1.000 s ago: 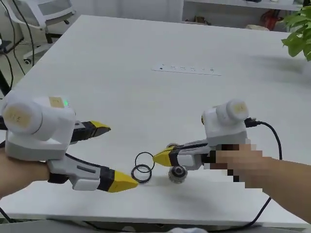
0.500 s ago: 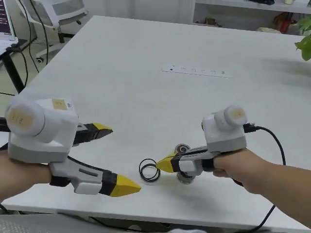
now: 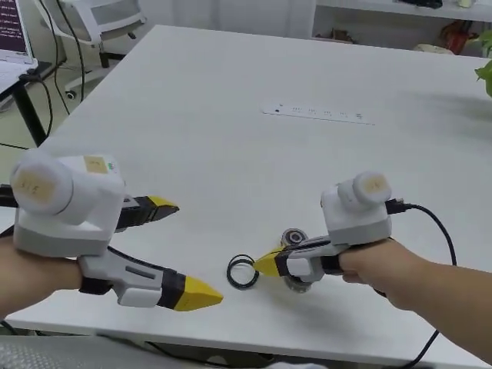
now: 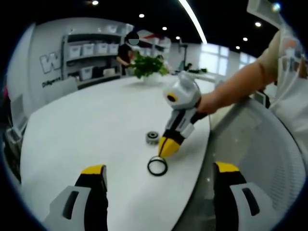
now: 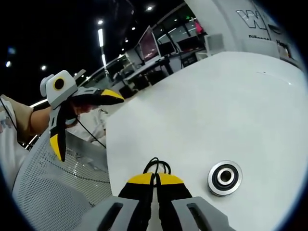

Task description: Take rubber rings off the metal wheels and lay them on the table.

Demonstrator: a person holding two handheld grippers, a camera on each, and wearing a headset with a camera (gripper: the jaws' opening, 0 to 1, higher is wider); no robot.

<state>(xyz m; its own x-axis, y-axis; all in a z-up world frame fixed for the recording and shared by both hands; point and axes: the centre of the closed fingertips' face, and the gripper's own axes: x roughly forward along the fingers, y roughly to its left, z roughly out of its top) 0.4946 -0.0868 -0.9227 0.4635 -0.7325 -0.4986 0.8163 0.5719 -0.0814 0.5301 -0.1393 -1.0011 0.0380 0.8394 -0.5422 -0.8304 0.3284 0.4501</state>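
Head view: rings (image 3: 242, 272) beside right tongs (image 3: 258, 265)

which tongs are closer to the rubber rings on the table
Right. The right tongs are shut, tips right at the rubber rings; the left tongs hang open off to the side, clearly apart.

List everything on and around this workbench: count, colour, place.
table: one, white, under everything
rubber rings: two, black, overlapping on the table near its front edge
metal wheel: one, silver, on the table just beyond the right tool
socket strip: one, white, mid-table
plant: one, green, far right edge
chair: one, white, past the far left corner
cable: one, black, trailing from the right tool
left tool: one, white with yellow tips, jaws wide open, left of the rings
right tool: one, same colours, jaws shut, tips at the rings
left hand, right hand: each holds a tool
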